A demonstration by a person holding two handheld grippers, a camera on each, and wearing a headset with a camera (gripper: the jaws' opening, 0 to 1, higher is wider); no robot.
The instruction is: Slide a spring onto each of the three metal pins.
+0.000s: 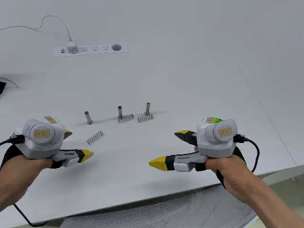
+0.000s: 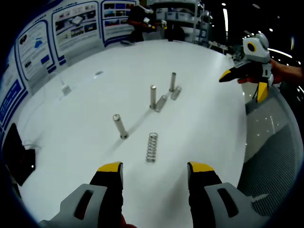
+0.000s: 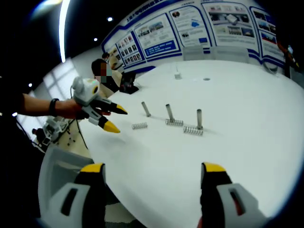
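Note:
Three metal pins stand upright on the white table: left pin [image 1: 88, 117], middle pin [image 1: 120, 111], right pin [image 1: 147, 108]. A spring lies on its side at the foot of the middle pin [image 1: 126, 118], and another at the right pin [image 1: 146, 117]. The third spring [image 1: 95, 137] lies loose in front of the left pin, straight ahead of my left gripper [image 2: 154, 167] in its own view [image 2: 151, 147]. My left gripper [image 1: 78, 144] hovers open and holds nothing, short of that spring. To the right of the pins, my right gripper [image 1: 168, 148] is also open, with nothing between its jaws [image 3: 153, 167].
A white power strip [image 1: 90, 49] with a plugged cable lies at the far side of the table. The table's front edge [image 1: 142, 199] runs just below both hands. A seated person [image 3: 102, 71] and wall posters [image 3: 190, 28] appear beyond the table.

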